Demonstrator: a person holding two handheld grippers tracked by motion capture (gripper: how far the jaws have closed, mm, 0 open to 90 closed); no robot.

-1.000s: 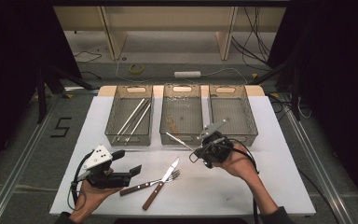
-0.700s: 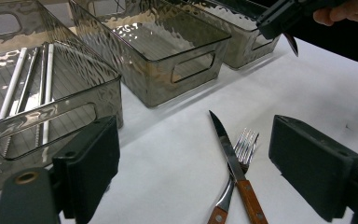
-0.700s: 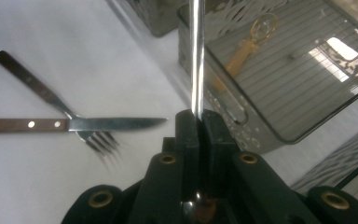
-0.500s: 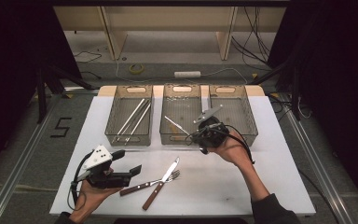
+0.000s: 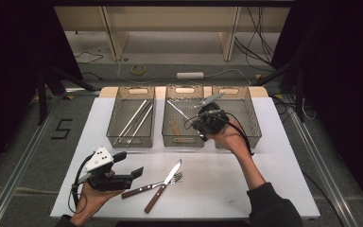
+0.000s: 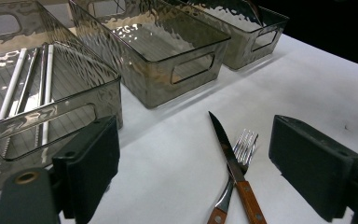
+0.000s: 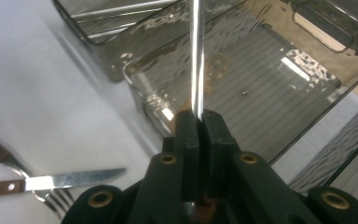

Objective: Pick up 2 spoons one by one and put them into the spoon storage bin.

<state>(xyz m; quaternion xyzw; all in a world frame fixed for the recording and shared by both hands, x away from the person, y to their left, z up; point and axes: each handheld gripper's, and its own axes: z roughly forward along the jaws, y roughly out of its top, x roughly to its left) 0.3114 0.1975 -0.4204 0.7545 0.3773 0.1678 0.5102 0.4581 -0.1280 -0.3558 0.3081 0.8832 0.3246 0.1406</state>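
Metal rod [image 7: 196, 56], thin, straight and mirror-bright, is pinched at its lower end between the two black jaws of the right gripper [image 7: 199, 122], which are closed tight on it. In the right gripper view it stands up from the jaws over the middle tray [image 7: 242, 88]; in the high view it slants over that tray's [image 5: 184, 140] rear half, held in the air.

Three trays stand in a row at the far side of the white table [image 5: 274, 184]. They are smoky, see-through plastic with a rippled, hammered-looking wall, a finely ribbed floor and an oblong handle slot cut in each end. The left tray [image 5: 131, 141] holds several long straight rods [image 5: 134, 120], some white and some silvery, lying side by side along its length. The right tray [image 5: 250, 118] sits just beside the middle one.

The left gripper [image 5: 123, 171] lies low over the near left part of the table, its blocky matte black jaws wide apart with nothing between them, a grey three-cornered plate on top.

A knife [image 6: 228, 158] with a pointed steel blade and a riveted brown wooden handle lies on the table, crossed over a steel fork [image 6: 240, 158] with a like handle; the two touch, near the left gripper.

On the grey floor at left, a figure 5 [image 5: 61, 128] is marked in dark tape
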